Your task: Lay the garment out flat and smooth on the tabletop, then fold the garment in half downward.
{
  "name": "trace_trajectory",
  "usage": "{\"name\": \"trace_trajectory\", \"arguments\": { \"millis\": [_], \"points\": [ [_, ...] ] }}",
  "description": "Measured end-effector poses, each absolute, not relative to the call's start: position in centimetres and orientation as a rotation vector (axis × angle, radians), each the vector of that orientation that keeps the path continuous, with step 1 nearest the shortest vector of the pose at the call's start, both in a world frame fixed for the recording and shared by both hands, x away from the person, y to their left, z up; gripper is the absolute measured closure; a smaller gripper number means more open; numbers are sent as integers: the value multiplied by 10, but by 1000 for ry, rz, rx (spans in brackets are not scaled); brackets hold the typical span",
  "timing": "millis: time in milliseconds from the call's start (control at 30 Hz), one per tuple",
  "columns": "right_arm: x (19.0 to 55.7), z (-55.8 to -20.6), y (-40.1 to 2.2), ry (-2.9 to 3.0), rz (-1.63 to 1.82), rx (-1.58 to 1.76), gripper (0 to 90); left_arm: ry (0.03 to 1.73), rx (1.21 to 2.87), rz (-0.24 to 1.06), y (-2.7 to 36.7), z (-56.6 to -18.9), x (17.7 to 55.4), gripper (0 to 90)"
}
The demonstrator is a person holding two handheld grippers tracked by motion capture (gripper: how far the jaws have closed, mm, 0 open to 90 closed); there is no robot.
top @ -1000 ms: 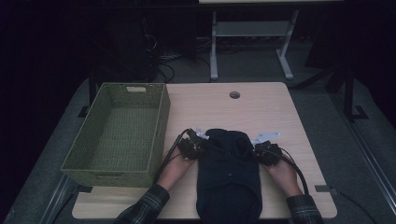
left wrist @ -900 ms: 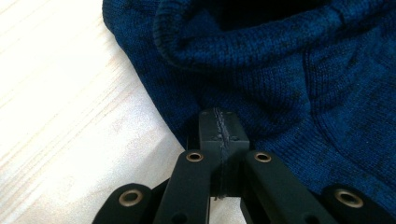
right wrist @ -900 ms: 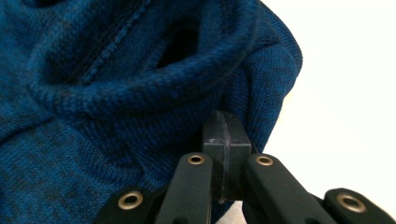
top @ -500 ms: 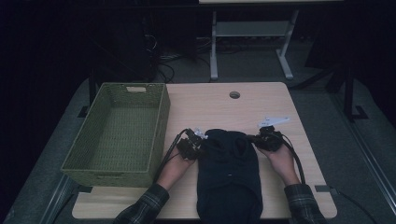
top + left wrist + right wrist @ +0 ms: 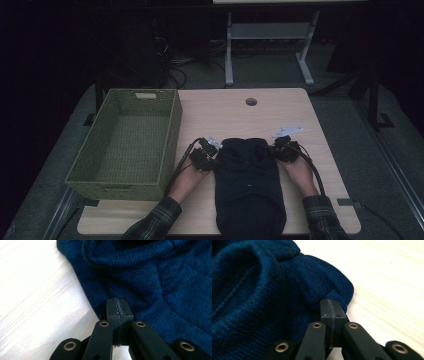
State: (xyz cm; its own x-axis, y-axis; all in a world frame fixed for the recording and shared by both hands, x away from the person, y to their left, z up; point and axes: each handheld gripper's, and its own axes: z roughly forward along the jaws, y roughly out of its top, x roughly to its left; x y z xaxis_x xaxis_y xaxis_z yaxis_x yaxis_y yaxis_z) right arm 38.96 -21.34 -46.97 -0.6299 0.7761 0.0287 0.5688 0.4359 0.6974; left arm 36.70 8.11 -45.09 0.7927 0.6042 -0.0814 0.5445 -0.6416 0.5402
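Note:
A dark blue knitted garment [image 5: 248,187] lies flat on the wooden table [image 5: 225,112], collar end away from the person. My left gripper [image 5: 214,156] rests at the garment's upper left edge. In the left gripper view its jaws are pressed together, with the left gripper's tip [image 5: 117,305] on the edge of the blue knit [image 5: 160,285]. My right gripper [image 5: 278,150] sits at the upper right corner. Its jaws are also together, and the right gripper's tip [image 5: 331,307] pokes into a bulging fold of the fabric [image 5: 262,295]. No cloth shows between either pair of jaws.
A green woven basket [image 5: 172,130] stands empty on the left part of the table, close to the left gripper. A round cable hole [image 5: 251,102] lies beyond the garment. Bare wood shows past the collar and at the right. The person's forearms flank the garment.
The right hand and its gripper have slid forward along the garment's right side to its upper corner. The left gripper and the garment have stayed where they were.

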Motion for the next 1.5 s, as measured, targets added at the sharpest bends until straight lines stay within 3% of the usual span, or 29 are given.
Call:
{"name": "trace_trajectory", "arguments": {
  "millis": [133, 167, 267, 433, 533, 700, 1067, 1500],
  "points": [
    [389, -463, -220, 2382, 1065, 1172, 894, 864, 2377, 138, 83, -442, 371, 889],
    [390, -457, -224, 2399, 1085, 1182, 844, 862, 2355, 152, 84, -436, 375, 889],
    [391, -449, -225, 2401, 1074, 1160, 832, 859, 2336, 162, 84, -429, 379, 888],
    [396, -436, -229, 2400, 1085, 1136, 757, 833, 2324, 188, 82, -416, 390, 834],
    [404, -433, -232, 2431, 1093, 1148, 668, 833, 2321, 211, 81, -411, 399, 783],
    [411, -429, -233, 2430, 1106, 1148, 614, 866, 2266, 260, 86, -402, 415, 736],
    [429, -445, -232, 2447, 1122, 1180, 559, 912, 2291, 246, 75, -433, 449, 589],
    [440, -464, -229, 2466, 1164, 1205, 557, 880, 2326, 220, 71, -452, 455, 519]
  ]
}}
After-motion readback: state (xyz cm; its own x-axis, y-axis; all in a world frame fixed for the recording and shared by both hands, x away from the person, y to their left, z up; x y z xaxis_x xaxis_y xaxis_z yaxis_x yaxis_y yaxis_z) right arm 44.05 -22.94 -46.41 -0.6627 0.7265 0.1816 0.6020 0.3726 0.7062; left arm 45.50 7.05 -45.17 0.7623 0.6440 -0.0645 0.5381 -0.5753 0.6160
